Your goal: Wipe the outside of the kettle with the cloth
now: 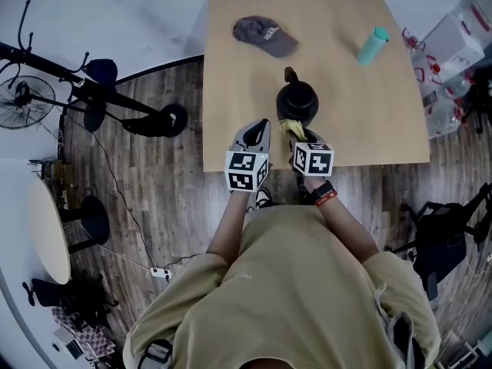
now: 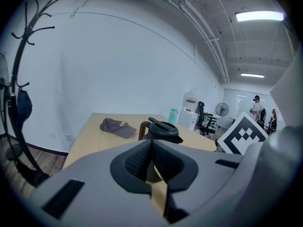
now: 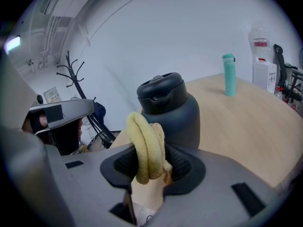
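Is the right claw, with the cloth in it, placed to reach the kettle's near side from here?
Probably yes. The right claw grips the yellow cloth just short of the kettle, with nothing between them. The left claw sits off to the side.

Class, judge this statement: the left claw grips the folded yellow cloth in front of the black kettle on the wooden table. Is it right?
No. The right claw grips the folded yellow cloth in front of the black kettle on the wooden table; the right gripper view shows it.

Table: kettle, cap, teal bottle
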{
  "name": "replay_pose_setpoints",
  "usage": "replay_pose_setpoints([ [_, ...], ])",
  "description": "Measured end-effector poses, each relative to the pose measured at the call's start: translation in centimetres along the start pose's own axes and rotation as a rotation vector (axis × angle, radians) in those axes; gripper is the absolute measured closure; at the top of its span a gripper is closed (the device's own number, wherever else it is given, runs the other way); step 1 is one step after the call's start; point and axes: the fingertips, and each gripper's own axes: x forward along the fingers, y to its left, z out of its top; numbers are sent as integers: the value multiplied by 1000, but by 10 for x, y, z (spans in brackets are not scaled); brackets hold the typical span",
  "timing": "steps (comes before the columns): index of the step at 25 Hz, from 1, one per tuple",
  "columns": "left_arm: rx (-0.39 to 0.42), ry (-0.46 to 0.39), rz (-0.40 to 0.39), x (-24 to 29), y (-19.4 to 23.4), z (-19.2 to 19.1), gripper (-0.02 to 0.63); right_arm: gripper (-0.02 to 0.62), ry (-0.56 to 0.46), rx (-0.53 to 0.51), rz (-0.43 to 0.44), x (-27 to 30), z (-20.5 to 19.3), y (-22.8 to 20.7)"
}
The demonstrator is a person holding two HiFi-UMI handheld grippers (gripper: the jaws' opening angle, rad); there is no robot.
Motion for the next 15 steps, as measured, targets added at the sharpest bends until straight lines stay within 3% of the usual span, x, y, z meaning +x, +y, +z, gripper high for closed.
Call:
replay_pose_setpoints([
  [15,-6,2,6,19,-32,-1,581,448,-7,-50,-15,-24,4,-38],
])
